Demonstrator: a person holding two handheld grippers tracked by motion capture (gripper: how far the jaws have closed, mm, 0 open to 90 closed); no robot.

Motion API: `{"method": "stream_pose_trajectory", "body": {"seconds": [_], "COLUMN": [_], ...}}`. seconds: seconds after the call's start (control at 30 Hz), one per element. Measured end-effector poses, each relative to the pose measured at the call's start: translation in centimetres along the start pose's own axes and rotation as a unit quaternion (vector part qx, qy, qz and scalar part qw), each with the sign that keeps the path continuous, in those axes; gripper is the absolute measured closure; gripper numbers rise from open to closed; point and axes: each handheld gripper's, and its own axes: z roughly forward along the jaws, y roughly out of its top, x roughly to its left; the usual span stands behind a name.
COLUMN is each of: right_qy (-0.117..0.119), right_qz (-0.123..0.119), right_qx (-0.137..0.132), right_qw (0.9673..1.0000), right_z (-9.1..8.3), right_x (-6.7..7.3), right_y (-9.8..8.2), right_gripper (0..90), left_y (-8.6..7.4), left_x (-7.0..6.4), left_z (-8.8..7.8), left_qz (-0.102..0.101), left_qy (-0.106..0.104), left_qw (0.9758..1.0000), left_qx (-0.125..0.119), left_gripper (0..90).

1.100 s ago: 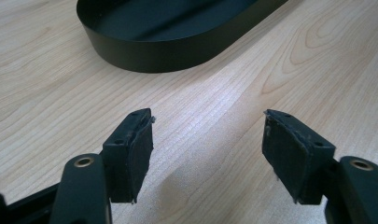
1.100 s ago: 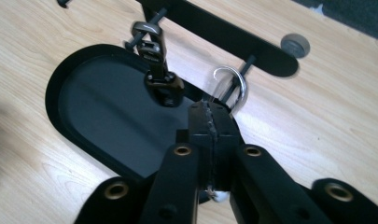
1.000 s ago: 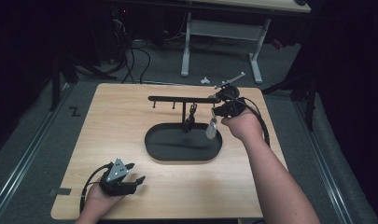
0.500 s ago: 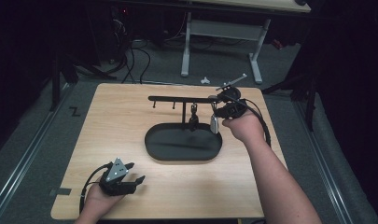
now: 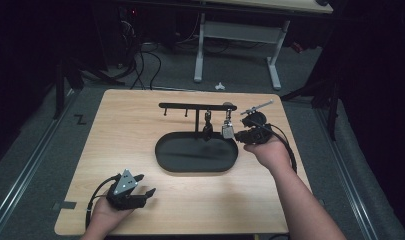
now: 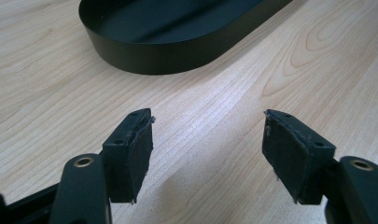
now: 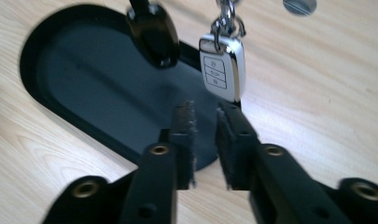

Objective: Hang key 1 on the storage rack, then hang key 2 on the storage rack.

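Silver key fob (image 7: 222, 67) hangs free | right claw (image 7: 206, 116) just released, below | left claw (image 6: 207, 140) released

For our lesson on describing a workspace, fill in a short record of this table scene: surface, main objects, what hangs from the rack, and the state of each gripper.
surface: light wooden table
tray: black oval tray, nothing lying in it
rack: black bar with hooks above the tray
hanging items: white and silver car key fob and a black fob, both on hooks
right gripper: jaws slightly apart, just below the white fob, nothing between them; they have just been opening
left gripper: open, resting near the table's front edge
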Motion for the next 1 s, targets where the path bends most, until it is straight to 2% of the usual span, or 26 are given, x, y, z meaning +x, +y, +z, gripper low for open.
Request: {"method": "stream_pose_trajectory", "body": {"seconds": [0.23, 0.33, 0.47, 0.57, 0.67, 0.7, 0.8, 0.9, 1.0], "right_qy": [-0.016, -0.012, -0.023, -0.016, -0.032, -0.034, -0.029, -0.031, -0.028], "right_qz": [0.006, 0.013, -0.006, -0.004, -0.013, -0.010, 0.006, -0.001, 0.005], "right_qx": [-0.009, -0.018, -0.038, -0.051, -0.069, -0.077, -0.108, -0.129, -0.143], "right_qw": [0.9998, 0.9997, 0.9990, 0.9986, 0.9970, 0.9964, 0.9937, 0.9911, 0.9893], "right_z": [1.5, 2.0, 2.4, 2.8, 3.1, 3.2, 3.6, 4.1, 4.8], "right_x": [-0.8, -0.8, -0.5, -0.5, -0.5, -0.5, -0.7, -0.8, -0.9], "right_y": [-3.1, -4.2, -5.5, -6.5, -7.5, -7.9, -9.4, -10.7, -12.0], "right_gripper": [62.2, 57.8, 55.2, 54.8, 54.8, 54.7, 50.3, 45.7, 42.3], "left_y": [0.1, 0.2, 0.4, 0.5, 0.6, 0.7, 0.7, 0.6, 0.3], "left_x": [0.4, 0.6, 0.8, 0.9, 1.0, 1.0, 0.9, 0.7, 0.5], "left_z": [0.1, 0.1, 0.3, 0.3, 0.2, 0.2, 0.0, -0.2, -0.7], "left_qz": [-0.010, -0.021, -0.030, -0.036, -0.040, -0.044, -0.045, -0.041, -0.039], "left_qy": [0.005, 0.007, 0.015, 0.024, 0.030, 0.030, 0.038, 0.046, 0.054], "left_qw": [0.9999, 0.9997, 0.9995, 0.9991, 0.9987, 0.9986, 0.9982, 0.9981, 0.9977], "left_qx": [-0.001, -0.004, -0.002, 0.000, -0.003, -0.005, -0.008, -0.009, -0.012], "left_gripper": [33.7, 33.6, 33.7, 34.0, 35.5, 35.7, 35.8, 35.0, 33.9]}}
